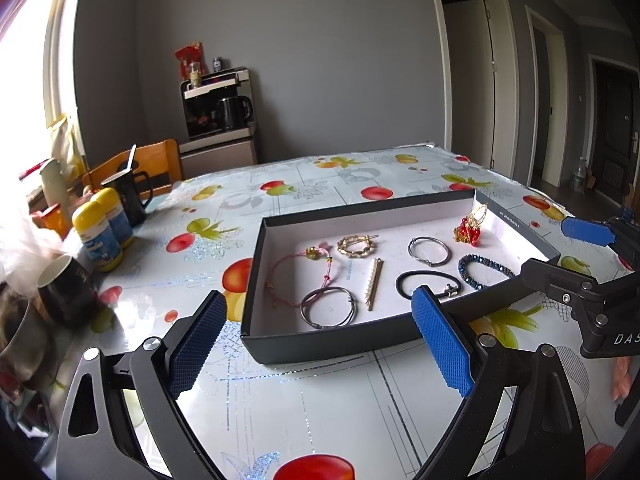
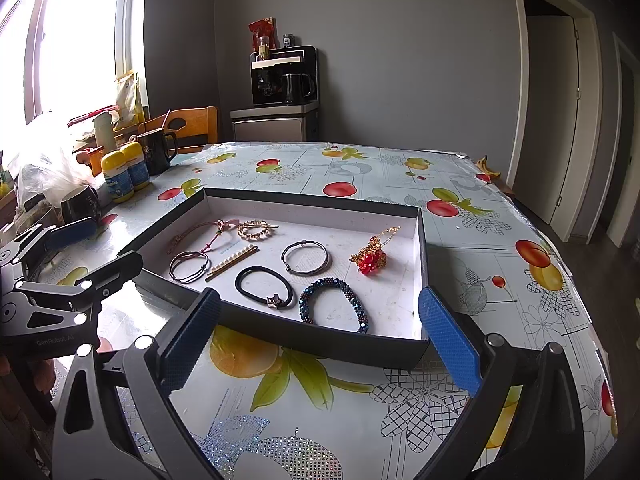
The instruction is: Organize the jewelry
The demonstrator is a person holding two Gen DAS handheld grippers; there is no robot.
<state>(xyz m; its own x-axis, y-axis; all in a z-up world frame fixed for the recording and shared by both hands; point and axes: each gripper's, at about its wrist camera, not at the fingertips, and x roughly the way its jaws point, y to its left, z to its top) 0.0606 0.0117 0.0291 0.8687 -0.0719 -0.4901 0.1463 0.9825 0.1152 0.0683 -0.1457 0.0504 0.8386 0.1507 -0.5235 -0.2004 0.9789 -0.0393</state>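
Observation:
A shallow black box with a white floor (image 1: 256,280) (image 2: 320,200) lies on the fruit-print table. In it lie a pink cord bracelet (image 1: 298,270), a gold hair clip (image 1: 355,246), a pearl bar clip (image 1: 374,284), a grey wire bangle (image 1: 328,306), a silver bangle (image 1: 429,251), a black hair tie (image 1: 428,285) (image 2: 264,284), a blue beaded bracelet (image 1: 482,270) (image 2: 334,304) and a red-and-gold ornament (image 1: 469,230) (image 2: 370,256). My left gripper (image 1: 320,340) is open and empty before the box's near wall. My right gripper (image 2: 320,340) is open and empty at the box's near right corner.
Two yellow-capped bottles (image 1: 102,228), a black pitcher (image 1: 130,196) and dark mugs (image 1: 66,288) stand at the table's left edge. A wooden chair (image 1: 152,164) is behind them. A banana (image 2: 488,166) lies at the far right corner. Each gripper shows in the other's view (image 1: 580,264) (image 2: 76,256).

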